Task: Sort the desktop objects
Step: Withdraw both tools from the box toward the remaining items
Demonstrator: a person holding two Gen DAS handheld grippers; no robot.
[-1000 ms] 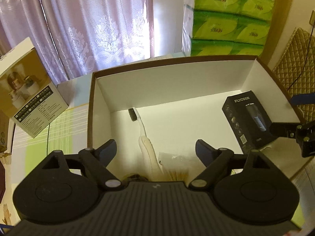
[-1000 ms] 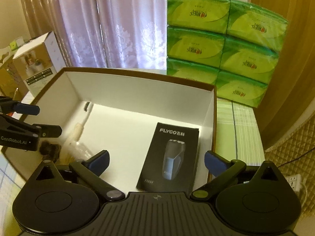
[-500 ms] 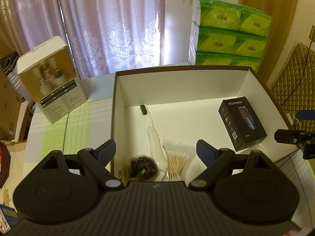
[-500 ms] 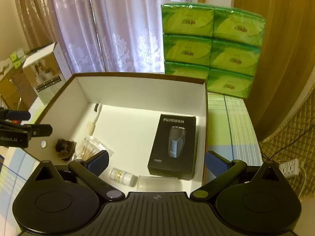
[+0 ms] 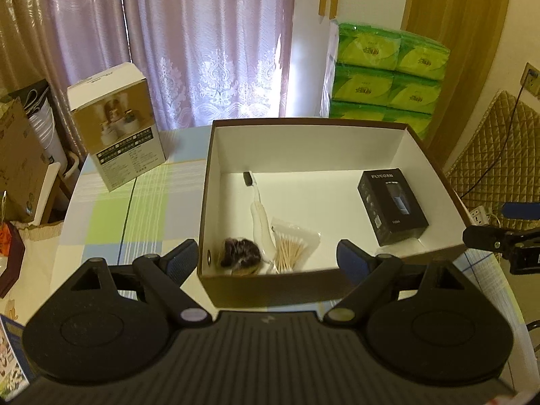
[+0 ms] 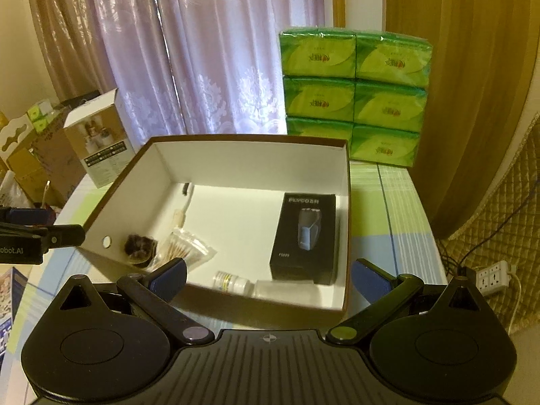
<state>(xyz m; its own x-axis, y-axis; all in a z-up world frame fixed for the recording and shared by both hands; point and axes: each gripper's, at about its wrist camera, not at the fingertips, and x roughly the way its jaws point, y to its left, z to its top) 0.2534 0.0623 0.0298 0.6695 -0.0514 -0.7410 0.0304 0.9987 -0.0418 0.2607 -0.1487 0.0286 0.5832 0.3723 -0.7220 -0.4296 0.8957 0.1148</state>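
A brown box with a white inside stands on the checked tablecloth. Inside lie a black shaver carton, a white toothbrush, a bag of cotton swabs, a dark hair tie, a small white bottle and a clear tube. My left gripper is open and empty in front of the box's near wall. My right gripper is open and empty too, over the near right corner.
A tan product box stands at the table's back left. Green tissue packs are stacked behind the box. Cardboard clutter sits off the left edge, a power strip on the floor at right.
Both grippers have drawn back and up from inside the box to outside its near wall. More of the table and room shows. Both stay open and empty.
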